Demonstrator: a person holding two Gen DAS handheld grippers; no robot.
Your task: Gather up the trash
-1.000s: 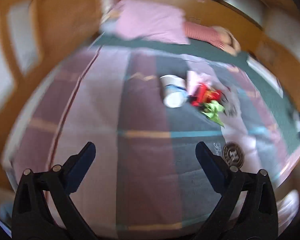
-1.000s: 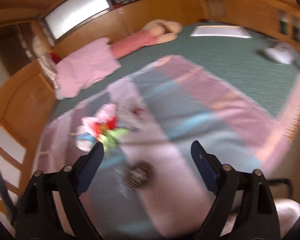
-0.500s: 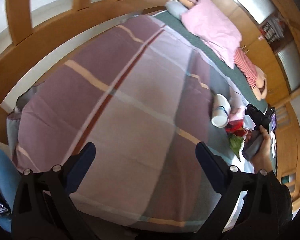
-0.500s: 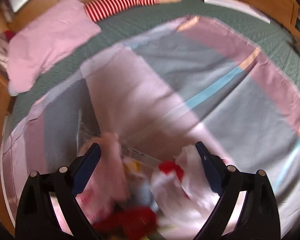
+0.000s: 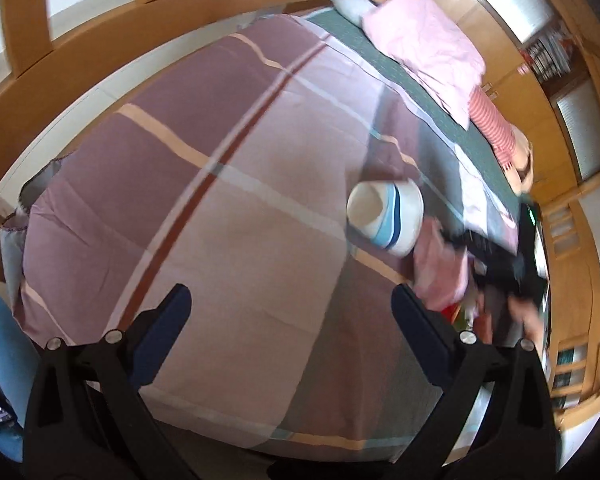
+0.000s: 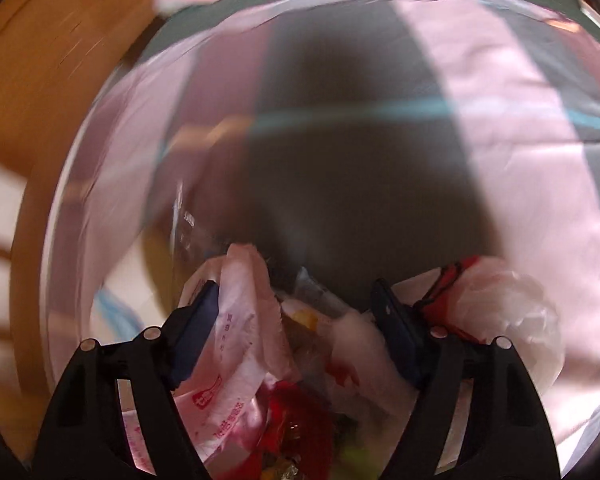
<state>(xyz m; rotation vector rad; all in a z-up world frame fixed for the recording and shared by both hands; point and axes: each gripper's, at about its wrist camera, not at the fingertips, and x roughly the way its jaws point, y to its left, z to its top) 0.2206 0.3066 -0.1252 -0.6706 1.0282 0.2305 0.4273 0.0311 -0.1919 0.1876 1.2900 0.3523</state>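
1. While the left gripper (image 5: 290, 312) hangs over the near part of the bed (image 5: 228, 208), its fingers (image 5: 162, 332) stand wide apart with only the checked cover (image 5: 260, 240) under them; nothing is between them.
2. Left wrist view, further out: a white cup with blue bands (image 5: 386, 212) lies on its side on the cover, mouth turned toward the camera. Just beside it, to the right, sits the trash pile (image 5: 440, 276), a pink bag uppermost, red and green scraps under it.
3. Same view: the right gripper (image 5: 496, 260), dark and blurred, is down on the far side of that pile, with a hand (image 5: 528, 320) behind it. A pink pillow (image 5: 424, 44) and a striped red cushion (image 5: 492, 124) lie at the head of the bed.
4. Right wrist view: the right gripper (image 6: 294, 302) points down into the pile. Its fingers (image 6: 394, 328) are closing, moderately spread, around wrappers; whether the pads already press on them I cannot tell.
5. Between the fingers: a pink printed bag (image 6: 240, 320), touching the left finger, and crumpled white plastic (image 6: 356, 344). Red foil (image 6: 296, 420) lies nearer the camera. Outside the right finger, a clear and red bag (image 6: 496, 304).
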